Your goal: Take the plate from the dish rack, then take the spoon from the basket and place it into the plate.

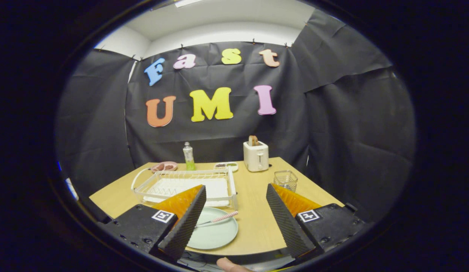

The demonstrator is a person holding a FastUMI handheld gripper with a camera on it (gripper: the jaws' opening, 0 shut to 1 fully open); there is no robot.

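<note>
on the wooden table (253, 223), pale green plate (215, 234) just in front of the white dish rack (189, 185), spoon (217, 219) resting across the plate, gripper (234, 219) fingers spread wide, gripping nothing, clear basket (286, 180) beyond the right finger

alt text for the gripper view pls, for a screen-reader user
A pink-handled spoon lies on a pale green round plate at the wooden table's near edge, with the open gripper empty above it. Behind the plate is a white wire dish rack; farther back stand a white toaster, a clear mesh basket and a small bottle.
</note>
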